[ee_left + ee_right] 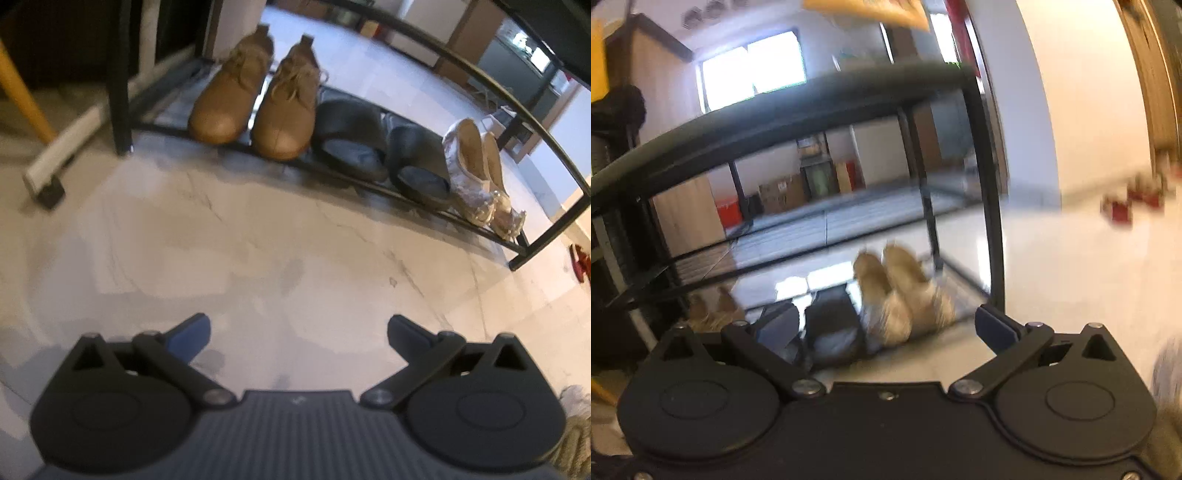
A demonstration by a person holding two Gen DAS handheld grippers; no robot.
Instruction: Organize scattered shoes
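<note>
Pale marble floor (pixel 258 240) fills mid frame; black shoe rack (pixel 535 122) w/ brown shoes (pixel 255 99) upper centre. Left gripper (pixel 298 338) & right gripper (pixel 886 330): fingers apart, empty.

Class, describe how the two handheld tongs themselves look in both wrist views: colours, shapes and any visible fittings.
Both the left tongs and right tongs are matte black, each with two round disc housings, angled link bars fastened by silver screws, and triangular cut-outs. The left body has a ribbed centre panel and a blue-faced fingertip pad. No cables, sleeves or hands show.
</note>
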